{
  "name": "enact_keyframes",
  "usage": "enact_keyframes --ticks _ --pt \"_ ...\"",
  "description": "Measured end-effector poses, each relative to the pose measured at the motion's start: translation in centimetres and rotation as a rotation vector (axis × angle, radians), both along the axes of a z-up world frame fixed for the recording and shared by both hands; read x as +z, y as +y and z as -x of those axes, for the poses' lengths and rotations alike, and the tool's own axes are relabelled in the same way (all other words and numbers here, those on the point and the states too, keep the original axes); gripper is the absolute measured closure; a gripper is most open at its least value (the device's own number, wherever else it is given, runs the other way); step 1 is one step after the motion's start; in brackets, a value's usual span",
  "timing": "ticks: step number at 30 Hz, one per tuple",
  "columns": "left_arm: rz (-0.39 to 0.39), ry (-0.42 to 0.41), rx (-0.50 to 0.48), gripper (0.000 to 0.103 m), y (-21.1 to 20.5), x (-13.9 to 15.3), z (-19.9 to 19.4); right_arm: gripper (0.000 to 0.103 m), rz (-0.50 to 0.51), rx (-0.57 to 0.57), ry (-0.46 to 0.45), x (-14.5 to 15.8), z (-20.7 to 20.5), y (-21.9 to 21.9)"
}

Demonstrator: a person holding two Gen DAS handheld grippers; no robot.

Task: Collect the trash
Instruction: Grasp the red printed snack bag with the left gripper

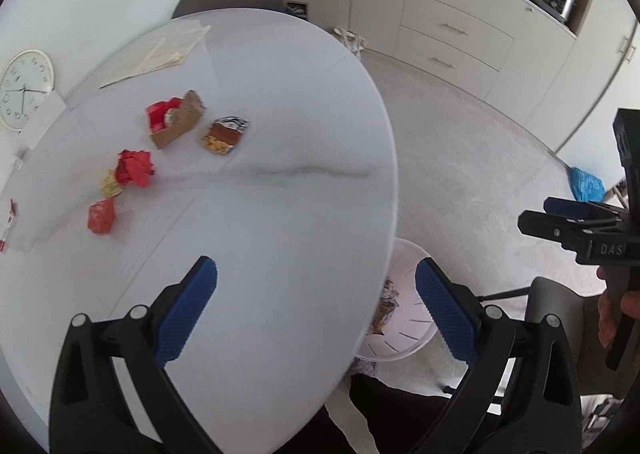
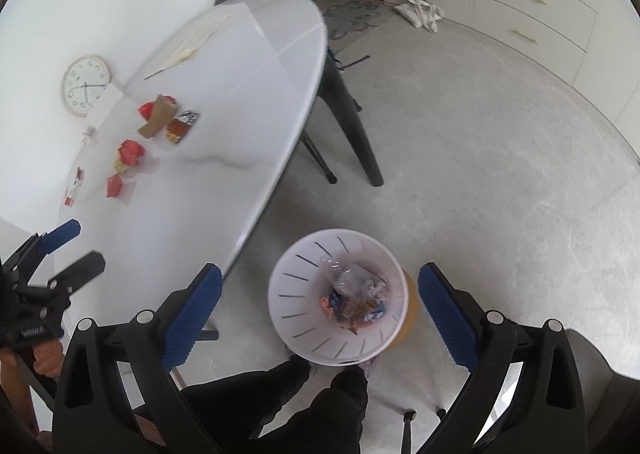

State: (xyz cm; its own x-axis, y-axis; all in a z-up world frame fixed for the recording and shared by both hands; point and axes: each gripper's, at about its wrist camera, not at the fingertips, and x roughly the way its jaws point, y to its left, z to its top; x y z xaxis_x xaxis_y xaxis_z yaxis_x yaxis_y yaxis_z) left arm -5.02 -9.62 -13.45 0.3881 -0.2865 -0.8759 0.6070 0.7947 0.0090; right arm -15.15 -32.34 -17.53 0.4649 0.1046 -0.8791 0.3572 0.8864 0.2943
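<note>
White plastic bin [image 2: 336,296] on the floor, below the right gripper [image 2: 320,314], already holds a clear bottle and several wrappers. Both the right gripper and the left gripper [image 1: 316,314] stand wide open, empty. Farther off, toward 10 o'clock on the table [image 1: 280,214], about 5 pieces wait: red crumpled paper [image 1: 135,168], a red wrapper [image 1: 101,216], a cardboard box [image 1: 180,122], a foil packet [image 1: 225,135]. Roughly half done, I judge.

White table [image 1: 280,214] carries crumpled wrappers [image 1: 134,168] (perhaps paper) and papers [image 1: 160,54].
</note>
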Motion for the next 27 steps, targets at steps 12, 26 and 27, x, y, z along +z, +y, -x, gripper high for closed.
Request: enact_keyframes --ticks 12,26,27 --pt "-0.021 0.019 0.44 0.008 13.3 -1.6 -12.2 0.005 0.023 0.137 -0.065 3.1 -7.0 8.9" --pt "0.107 0.21 0.933 0.024 18.8 -8.2 -23.9 0.005 0.004 0.228 -0.033 2.1 -13.1 14.7" --pt "0.103 0.22 0.955 0.026 18.9 -8.7 -24.3 0.005 0.004 0.233 -0.031 2.1 -13.4 14.7"
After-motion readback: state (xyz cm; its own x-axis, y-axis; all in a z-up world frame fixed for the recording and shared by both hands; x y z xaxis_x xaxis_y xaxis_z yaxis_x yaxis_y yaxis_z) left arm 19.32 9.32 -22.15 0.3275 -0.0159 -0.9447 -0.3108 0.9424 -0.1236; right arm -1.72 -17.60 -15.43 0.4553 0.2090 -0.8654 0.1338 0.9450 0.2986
